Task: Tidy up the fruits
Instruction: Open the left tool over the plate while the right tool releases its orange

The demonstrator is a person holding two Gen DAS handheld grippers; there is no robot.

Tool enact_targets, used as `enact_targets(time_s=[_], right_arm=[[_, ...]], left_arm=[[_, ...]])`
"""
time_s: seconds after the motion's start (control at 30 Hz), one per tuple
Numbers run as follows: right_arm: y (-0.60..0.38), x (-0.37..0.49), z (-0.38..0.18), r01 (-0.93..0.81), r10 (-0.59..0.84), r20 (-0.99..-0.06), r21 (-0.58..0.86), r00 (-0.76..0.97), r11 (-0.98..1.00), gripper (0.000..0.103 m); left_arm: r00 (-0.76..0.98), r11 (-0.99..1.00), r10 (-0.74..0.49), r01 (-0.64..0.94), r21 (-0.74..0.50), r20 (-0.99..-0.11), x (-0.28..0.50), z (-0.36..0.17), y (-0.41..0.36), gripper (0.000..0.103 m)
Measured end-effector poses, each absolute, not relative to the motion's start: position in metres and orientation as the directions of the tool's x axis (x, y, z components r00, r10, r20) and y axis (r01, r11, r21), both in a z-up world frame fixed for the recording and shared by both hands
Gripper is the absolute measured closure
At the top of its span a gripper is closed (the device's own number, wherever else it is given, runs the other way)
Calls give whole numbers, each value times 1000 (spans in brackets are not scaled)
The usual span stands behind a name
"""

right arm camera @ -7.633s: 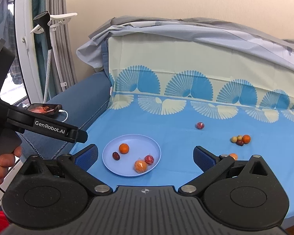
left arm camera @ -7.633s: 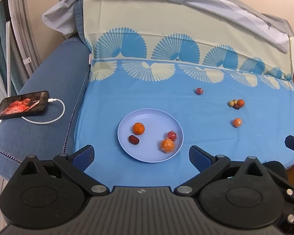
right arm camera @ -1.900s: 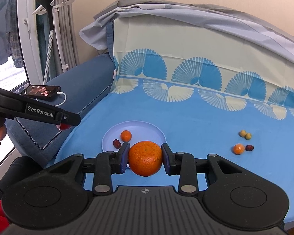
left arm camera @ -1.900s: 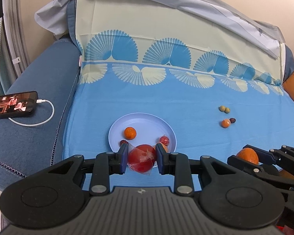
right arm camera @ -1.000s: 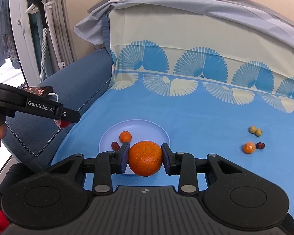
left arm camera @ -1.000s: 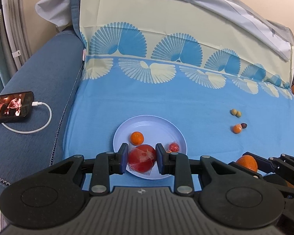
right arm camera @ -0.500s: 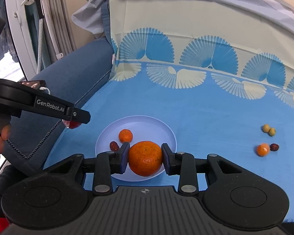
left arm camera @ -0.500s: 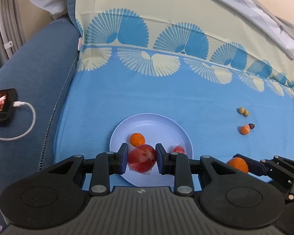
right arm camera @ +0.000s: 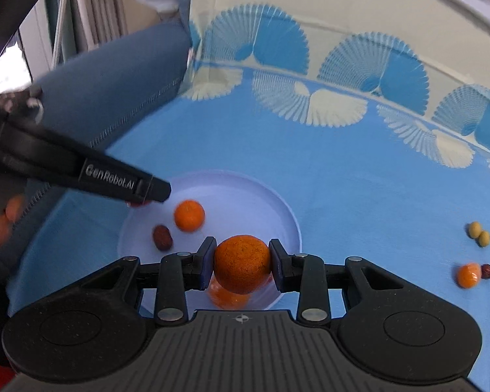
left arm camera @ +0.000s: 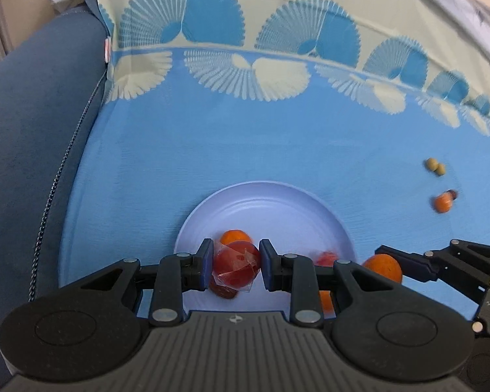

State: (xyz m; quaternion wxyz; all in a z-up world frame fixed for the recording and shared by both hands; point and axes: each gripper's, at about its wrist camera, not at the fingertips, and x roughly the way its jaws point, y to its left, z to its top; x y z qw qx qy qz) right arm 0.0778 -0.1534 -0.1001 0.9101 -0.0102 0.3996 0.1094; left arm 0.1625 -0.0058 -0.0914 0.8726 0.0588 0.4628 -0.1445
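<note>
My left gripper [left arm camera: 235,266] is shut on a red fruit in clear wrap [left arm camera: 236,268] and hangs over the near left part of the pale blue plate [left arm camera: 277,205]. My right gripper [right arm camera: 241,263] is shut on an orange [right arm camera: 241,263] above the plate's [right arm camera: 245,192] near edge. On the plate lie a small orange [right arm camera: 189,215], a dark red date [right arm camera: 162,237] and an orange fruit partly hidden under the held orange. In the right wrist view the left gripper's arm reaches in from the left over the plate's far left rim.
On the blue sheet to the right lie two small yellow-green fruits [right arm camera: 479,233], a small orange [right arm camera: 468,275] and a dark date [right arm camera: 487,271]. A blue sofa arm [left arm camera: 26,137] rises on the left. The patterned backrest stands behind. A hand [right arm camera: 0,222] holds the left gripper.
Both grippers have come down and forward over the plate, each still holding its fruit. The plate looks larger and nearer. The phone on the sofa arm has slid out of the left wrist view.
</note>
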Motion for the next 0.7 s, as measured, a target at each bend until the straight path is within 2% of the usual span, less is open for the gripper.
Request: enact_targets(time_s=[0.27,0.3,0.33,0.37,0.4,0.43,0.5,0.53,0.7], right_arm=[[-145,101,-132,-270,205,-756,39,621,962,65],[-145,104,-136,-286,213,-760,37,614,957,65],[-144,106,-139,-295,216,-764,35,608,955,57],[-144,107,-140,-300,213,-765,27,607,953,50],[-144,107,-139,-305,207,-765,15,610,952,36],[-144,105,-134,-301,195,-759,-2,622,954,25],[-146,98,-121,-285,176,-738,-23,651,958,13],[-147,91,-112,-275,170,-728,-27,664,961,9],[-156,49,-71,-252,189,-706,15,682,968,3]], left_arm=[[496,952,-158,307,3,-854,189,-125,-9,70],[491,951,-157,308,2,-857,190,-127,-9,60],[483,949,-163,314,-4,-860,191,-129,-10,39],[483,949,-167,315,-8,-860,192,-129,-10,26],[490,951,-163,308,-5,-856,190,-126,-10,4],[505,954,-157,298,1,-849,188,-122,-8,0],[520,954,-166,300,-3,-838,181,-111,-4,0],[515,952,-170,306,-5,-840,177,-105,-1,0],[539,963,-148,270,4,-829,144,-74,18,0]])
